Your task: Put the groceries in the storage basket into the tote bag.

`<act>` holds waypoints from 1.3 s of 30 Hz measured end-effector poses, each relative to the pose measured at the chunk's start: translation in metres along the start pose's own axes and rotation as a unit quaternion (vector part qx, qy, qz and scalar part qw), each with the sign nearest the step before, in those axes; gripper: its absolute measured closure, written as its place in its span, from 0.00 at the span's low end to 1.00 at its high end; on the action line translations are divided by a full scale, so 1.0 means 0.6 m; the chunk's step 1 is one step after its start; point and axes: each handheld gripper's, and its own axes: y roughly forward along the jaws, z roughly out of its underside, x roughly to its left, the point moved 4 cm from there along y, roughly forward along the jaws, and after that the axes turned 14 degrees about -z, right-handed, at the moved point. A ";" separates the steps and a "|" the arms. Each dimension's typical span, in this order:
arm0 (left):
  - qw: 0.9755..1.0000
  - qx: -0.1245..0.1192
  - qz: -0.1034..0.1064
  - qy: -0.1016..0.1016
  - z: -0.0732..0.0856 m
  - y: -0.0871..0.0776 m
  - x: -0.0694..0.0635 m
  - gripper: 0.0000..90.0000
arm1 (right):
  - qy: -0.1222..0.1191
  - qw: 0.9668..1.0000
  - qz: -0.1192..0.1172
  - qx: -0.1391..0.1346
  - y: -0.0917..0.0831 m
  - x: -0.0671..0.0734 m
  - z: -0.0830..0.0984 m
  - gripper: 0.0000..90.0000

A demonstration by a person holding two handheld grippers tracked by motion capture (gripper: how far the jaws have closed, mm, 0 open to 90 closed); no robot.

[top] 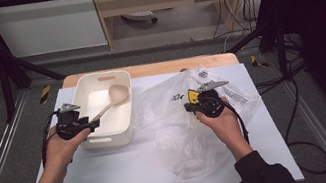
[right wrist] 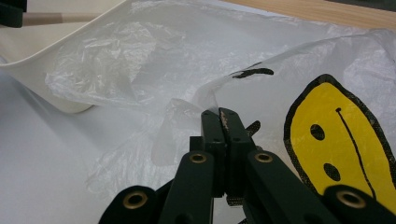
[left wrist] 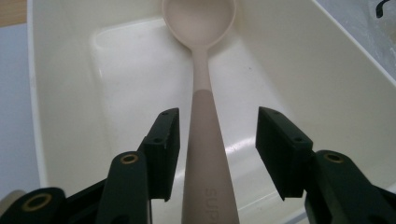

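In the left gripper view, the left gripper (left wrist: 217, 156) stands half open around the beige spoon (left wrist: 201, 116), whose handle runs between the pads; the left pad is very near it, contact unclear. The handle's end is cut off at the bottom edge. The spoon's bowl lies at the top of the frame inside the white bin (left wrist: 299, 60), with bare bin floor on both sides. In the right gripper view, the right gripper (right wrist: 221, 122) is clamped on thin clear plastic bag (right wrist: 140, 60), right of the bin.

Spoon (top: 111, 100) in tub (top: 108, 139), bowl end toward far wall. Tub at table's (top: 130, 178) left. Plastic bag (top: 178, 134) spread just right of tub.
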 end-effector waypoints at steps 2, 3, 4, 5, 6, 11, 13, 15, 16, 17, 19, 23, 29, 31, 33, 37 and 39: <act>1.000 0.001 0.001 0.001 -0.001 0.000 -0.002 0.57 | 0.001 1.000 -0.001 0.000 0.000 0.000 0.000 1.00; 1.000 0.002 0.002 0.004 -0.002 0.000 -0.002 0.57 | 0.001 1.000 -0.001 -0.001 0.000 0.000 0.000 1.00; 1.000 0.002 0.000 0.005 -0.002 0.000 -0.003 0.57 | 0.002 1.000 -0.001 -0.001 0.000 0.000 0.000 1.00; 1.000 0.004 0.000 0.005 -0.002 0.001 -0.003 0.58 | 0.003 1.000 -0.001 -0.001 0.000 -0.001 0.000 1.00; 1.000 0.006 0.000 0.005 -0.001 0.002 -0.003 0.58 | 0.001 1.000 -0.001 -0.001 0.000 -0.001 0.000 1.00; 1.000 0.007 -0.001 -0.003 0.005 0.005 0.000 0.61 | 0.001 1.000 -0.001 0.001 0.000 -0.001 0.001 1.00; 1.000 0.007 -0.002 -0.004 0.008 0.007 0.001 0.63 | 0.001 1.000 -0.002 0.002 0.000 -0.001 0.001 1.00; 1.000 0.006 -0.002 -0.006 0.010 0.008 0.003 0.65 | 0.003 1.000 -0.002 0.002 0.001 0.000 0.001 1.00; 1.000 0.007 -0.002 -0.007 0.011 0.008 0.004 0.66 | 0.003 1.000 -0.002 0.003 0.001 0.000 0.002 1.00; 1.000 0.007 -0.001 -0.006 0.011 0.009 0.004 0.66 | 0.003 1.000 -0.002 0.002 0.001 0.000 0.001 1.00; 1.000 0.003 -0.006 -0.009 0.010 0.009 0.007 0.67 | 0.004 1.000 -0.003 0.003 0.001 0.000 0.002 1.00; 1.000 0.006 -0.005 -0.009 0.008 0.010 0.008 0.67 | 0.003 1.000 -0.003 0.004 0.001 -0.001 0.002 1.00; 1.000 0.011 -0.008 -0.003 0.007 0.014 0.004 0.67 | 0.004 1.000 -0.003 0.005 0.001 -0.001 0.002 1.00; 1.000 0.014 -0.010 -0.001 0.007 0.015 0.006 0.67 | 0.004 1.000 -0.003 0.005 0.001 -0.001 0.002 1.00; 1.000 0.015 -0.009 -0.002 0.008 0.016 0.006 0.69 | 0.003 1.000 -0.003 0.005 0.001 -0.001 0.002 1.00; 1.000 0.023 -0.002 -0.003 0.009 0.017 0.007 0.77 | 0.004 1.000 -0.004 0.005 0.001 -0.001 0.002 1.00; 1.000 0.028 -0.001 -0.002 0.008 0.017 0.007 0.77 | 0.004 1.000 -0.003 0.005 0.001 -0.001 0.002 1.00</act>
